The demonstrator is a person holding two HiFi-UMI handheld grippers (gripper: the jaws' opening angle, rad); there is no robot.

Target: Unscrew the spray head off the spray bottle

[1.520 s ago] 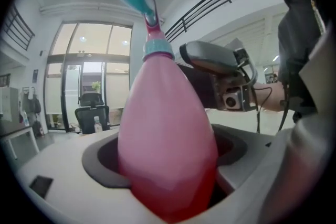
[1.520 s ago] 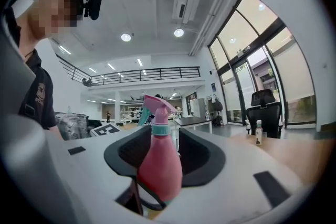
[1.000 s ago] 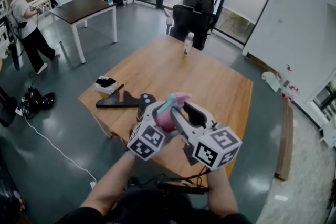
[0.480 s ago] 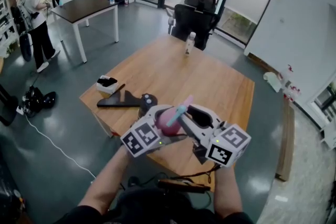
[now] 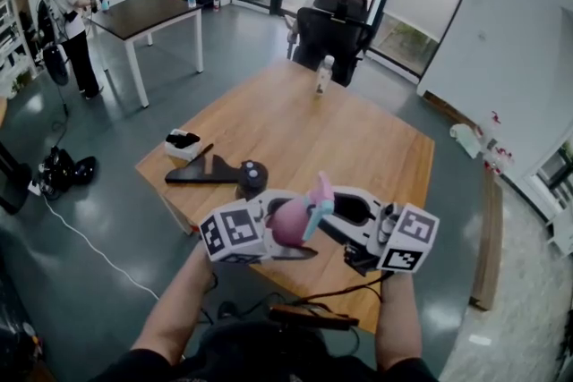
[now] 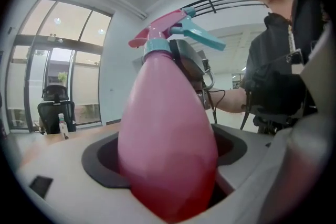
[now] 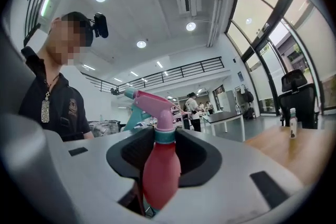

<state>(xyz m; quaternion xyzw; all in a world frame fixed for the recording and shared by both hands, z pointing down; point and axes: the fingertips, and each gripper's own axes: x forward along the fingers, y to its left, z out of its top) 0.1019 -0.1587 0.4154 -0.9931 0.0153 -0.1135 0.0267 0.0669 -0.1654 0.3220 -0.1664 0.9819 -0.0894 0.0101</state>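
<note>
My left gripper (image 5: 269,230) clamps the spray bottle (image 5: 288,224). My right gripper (image 5: 338,219) has just closed round the spray head (image 5: 320,191) (at its teal collar). The head's still on, so the unscrewing remains.

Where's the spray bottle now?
Head view, low centre: the pink spray bottle is held between the left tongs and right tongs, above the near edge of the wooden table.

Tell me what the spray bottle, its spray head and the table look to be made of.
Spray bottle: probably plastic, smooth pink with a soft sheen. Spray head: moulded plastic, pink with teal trigger and collar, fairly matte. Table: wood or wood-look top, warm brown, faint grain, low gloss.
</note>
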